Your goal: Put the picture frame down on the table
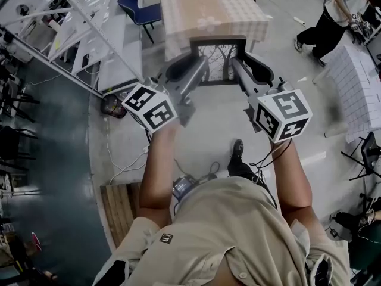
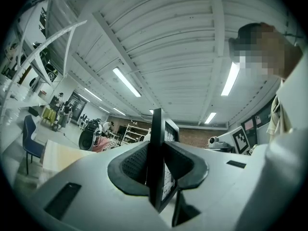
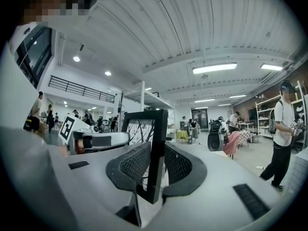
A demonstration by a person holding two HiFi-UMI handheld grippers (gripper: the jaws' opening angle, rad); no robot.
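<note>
Picture frame (image 1: pixel 218 57): in the air, short of the counter (image 1: pixel 178 16).
Left hand-held gripper (image 1: pixel 198 69): pinches the frame's left side.
Right hand-held gripper (image 1: pixel 238 67): pinches its right side.
To do: set it down.

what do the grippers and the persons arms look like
Both the left gripper and right gripper have grey bodies with dark, mesh-textured pads, and each carries a white cube with black square markers. The person wears a beige short-sleeved shirt, arms bare.
</note>
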